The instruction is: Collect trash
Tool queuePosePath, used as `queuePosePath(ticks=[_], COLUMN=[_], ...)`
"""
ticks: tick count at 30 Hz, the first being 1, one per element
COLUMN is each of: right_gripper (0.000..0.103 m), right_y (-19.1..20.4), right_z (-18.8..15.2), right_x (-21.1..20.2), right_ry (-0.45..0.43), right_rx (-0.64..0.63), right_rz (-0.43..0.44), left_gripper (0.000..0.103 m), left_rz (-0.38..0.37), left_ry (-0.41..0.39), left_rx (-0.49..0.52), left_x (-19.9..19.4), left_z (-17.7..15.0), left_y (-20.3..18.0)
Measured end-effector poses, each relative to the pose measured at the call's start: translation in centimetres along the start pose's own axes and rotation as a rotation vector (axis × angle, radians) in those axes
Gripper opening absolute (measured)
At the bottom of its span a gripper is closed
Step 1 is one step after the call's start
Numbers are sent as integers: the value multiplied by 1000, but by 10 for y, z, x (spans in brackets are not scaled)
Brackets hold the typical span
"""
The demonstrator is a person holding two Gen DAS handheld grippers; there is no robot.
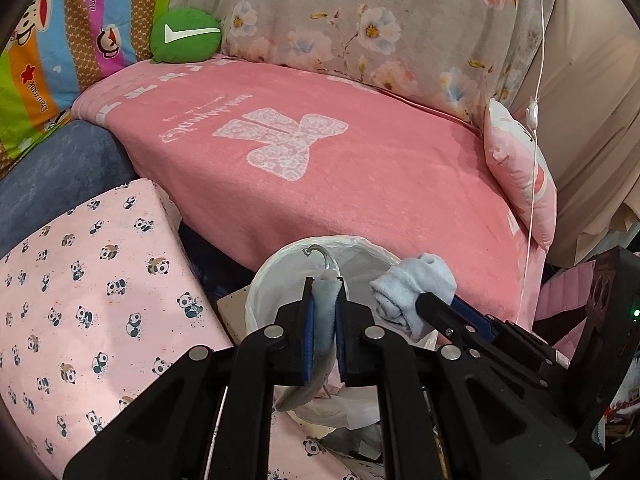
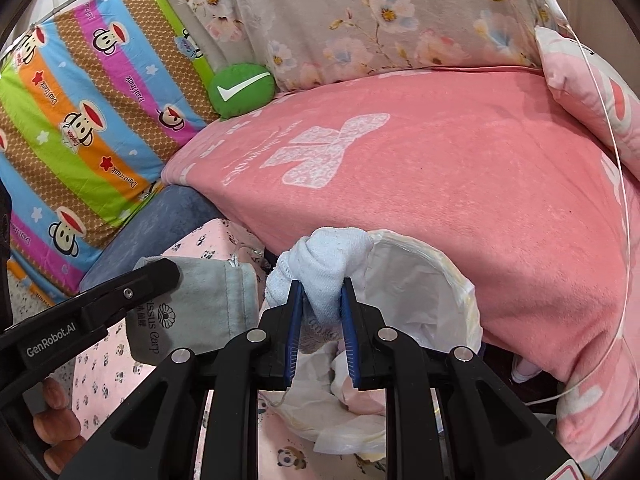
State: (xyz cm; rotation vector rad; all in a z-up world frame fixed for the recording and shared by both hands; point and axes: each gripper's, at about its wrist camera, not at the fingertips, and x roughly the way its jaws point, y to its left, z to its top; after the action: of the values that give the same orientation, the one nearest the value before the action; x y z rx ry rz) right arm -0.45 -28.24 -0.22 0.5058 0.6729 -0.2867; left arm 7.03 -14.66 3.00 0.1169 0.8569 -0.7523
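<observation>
My left gripper (image 1: pixel 324 286) is shut on a grey-blue drawstring pouch (image 1: pixel 323 320), held over the open white bin bag (image 1: pixel 272 280). The pouch also shows in the right wrist view (image 2: pixel 200 312), flat and printed with dark lettering, to the left of the bag. My right gripper (image 2: pixel 322 286) is shut on a rolled light blue sock (image 2: pixel 324 264), held above the near rim of the bin bag (image 2: pixel 420 280). In the left wrist view the sock (image 1: pixel 412 288) hangs over the bag's right rim, with my right gripper (image 1: pixel 434 302) behind it.
A pink blanket (image 1: pixel 320 160) covers the sofa seat behind the bag. A panda-print cushion (image 1: pixel 80 300) lies at left, a small pink pillow (image 1: pixel 520 176) at right, a green round cushion (image 1: pixel 186 36) at the back. A thin white cord (image 1: pixel 534 160) hangs at right.
</observation>
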Motion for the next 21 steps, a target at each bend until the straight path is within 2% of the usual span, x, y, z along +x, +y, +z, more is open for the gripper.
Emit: queuePosePath(ticks=[1, 3, 5, 6, 8, 13, 21], right_gripper=[20, 20, 20, 21, 21, 22, 34], right_y=[-2, -6, -7, -8, -7, -4, 10], right_z=[0, 0, 0, 1, 1, 1, -1], right_x=[0, 1, 2, 2, 3, 2, -4], right_ry=[1, 3, 5, 6, 6, -4, -8], right_rx=[1, 2, -1, -2, -4, -4, -57], right_rz=[-1, -4, -5, -7, -8, 0, -10], left_gripper=[10, 18, 51, 62, 67, 68, 72], left_rz=[1, 11, 29, 46, 65, 105, 159], left_ry=[4, 9, -4, -20, -42, -47, -57], left_rx=[0, -7, -14, -15, -7, -8, -30], left_x=[2, 5, 5, 3, -1, -3, -9], left_z=[0, 0, 0, 0, -1, -1, -7], left_y=[-2, -2, -2, -3, -3, 2, 14])
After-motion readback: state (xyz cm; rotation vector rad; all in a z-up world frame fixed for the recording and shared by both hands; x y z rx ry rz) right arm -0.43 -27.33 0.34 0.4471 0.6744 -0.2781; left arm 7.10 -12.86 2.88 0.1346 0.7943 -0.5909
